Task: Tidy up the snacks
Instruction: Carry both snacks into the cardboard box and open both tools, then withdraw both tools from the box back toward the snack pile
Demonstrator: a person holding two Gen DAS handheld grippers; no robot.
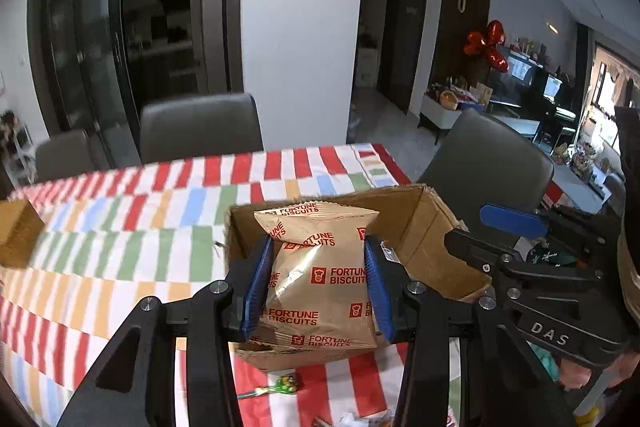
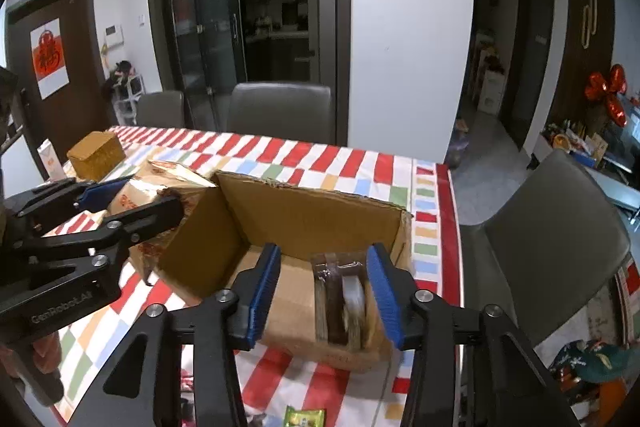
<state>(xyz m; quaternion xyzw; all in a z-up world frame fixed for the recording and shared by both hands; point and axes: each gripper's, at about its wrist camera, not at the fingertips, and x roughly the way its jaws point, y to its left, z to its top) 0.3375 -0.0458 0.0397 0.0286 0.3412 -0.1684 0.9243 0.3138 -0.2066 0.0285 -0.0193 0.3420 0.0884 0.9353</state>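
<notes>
My left gripper [image 1: 318, 283] is shut on a gold Fortune Biscuits packet [image 1: 316, 291] and holds it over the near left part of an open cardboard box [image 1: 416, 223]. The same packet shows in the right wrist view [image 2: 136, 197] beyond the box's left wall, held by the left gripper [image 2: 132, 201]. My right gripper [image 2: 324, 291] is open and empty above the box [image 2: 304, 215]. Clear-wrapped snack packs [image 2: 344, 303] stand on edge inside the box at its right. My right gripper also shows in the left wrist view [image 1: 484, 227], beside the box.
The striped tablecloth [image 1: 120, 251] covers the table. A small gold box [image 2: 96, 153] sits far left. A green candy wrapper [image 2: 305, 417] and a lollipop [image 1: 286, 385] lie in front of the box. Grey chairs [image 2: 282, 111] stand around the table.
</notes>
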